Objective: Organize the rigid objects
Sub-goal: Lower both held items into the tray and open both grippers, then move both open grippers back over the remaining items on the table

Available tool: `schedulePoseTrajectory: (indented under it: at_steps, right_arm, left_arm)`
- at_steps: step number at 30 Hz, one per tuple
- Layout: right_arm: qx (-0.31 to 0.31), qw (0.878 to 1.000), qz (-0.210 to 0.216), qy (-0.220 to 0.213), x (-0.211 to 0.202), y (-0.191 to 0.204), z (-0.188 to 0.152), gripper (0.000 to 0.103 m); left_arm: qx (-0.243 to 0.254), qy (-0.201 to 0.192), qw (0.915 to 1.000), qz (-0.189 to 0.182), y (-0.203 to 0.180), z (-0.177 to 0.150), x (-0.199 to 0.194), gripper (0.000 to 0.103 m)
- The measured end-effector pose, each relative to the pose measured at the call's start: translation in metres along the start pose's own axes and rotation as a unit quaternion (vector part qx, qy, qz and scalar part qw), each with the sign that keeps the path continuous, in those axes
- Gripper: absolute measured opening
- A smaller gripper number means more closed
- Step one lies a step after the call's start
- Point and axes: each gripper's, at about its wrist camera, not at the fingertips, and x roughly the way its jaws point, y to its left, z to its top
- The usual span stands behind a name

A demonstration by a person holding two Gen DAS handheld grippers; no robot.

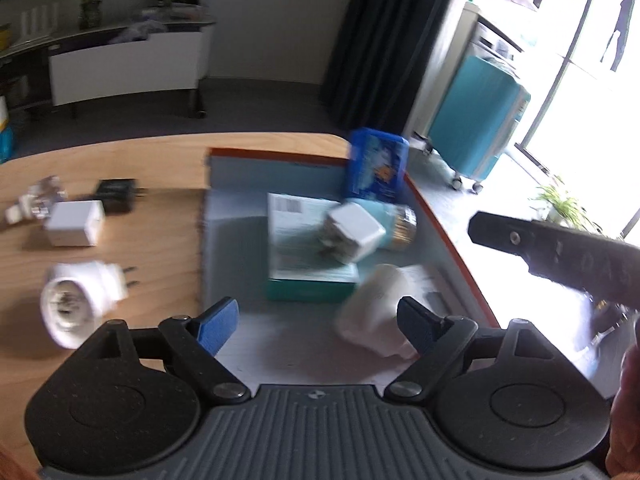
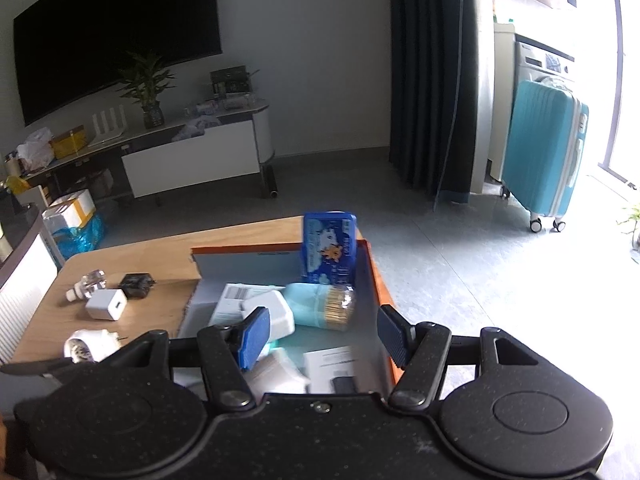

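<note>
The orange-rimmed box (image 2: pixel 374 276) is sitting at the wooden table (image 2: pixel 132 328)'s right edge, bare tabletop lying to its left. Inside it, a white charger (image 2: pixel 270 314), toothpick jar (image 2: pixel 334 306) and blue pack (image 2: pixel 329 246) are piling up. The left gripper (image 1: pixel 316 322) and right gripper (image 2: pixel 322 336) are both hanging open, gripping nothing.

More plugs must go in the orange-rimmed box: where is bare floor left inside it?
Bare grey floor lies along the orange-rimmed box's left wall, beside the teal carton, and near the left tool. The middle and right are crowded.
</note>
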Motion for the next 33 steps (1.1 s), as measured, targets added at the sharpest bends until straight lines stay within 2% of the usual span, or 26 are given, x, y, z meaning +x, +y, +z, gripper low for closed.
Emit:
schedulePoseTrajectory:
  at_steps: [9, 20, 33]
  right_arm:
    - [-0.02, 0.999, 0.027, 0.008, 0.001, 0.037, -0.004, 0.073]
    - [-0.048, 0.996, 0.069, 0.026, 0.01, 0.083, -0.01, 0.074]
    - [-0.083, 0.989, 0.111, 0.048, 0.021, 0.134, -0.022, 0.075]
  left_arm:
    - [-0.036, -0.015, 0.9978, 0.053, 0.045, 0.0, -0.032, 0.091]
    - [-0.073, -0.034, 0.9927, 0.09, 0.096, -0.006, -0.065, 0.091]
    - [-0.111, -0.035, 0.9867, 0.113, 0.141, -0.016, -0.077, 0.091]
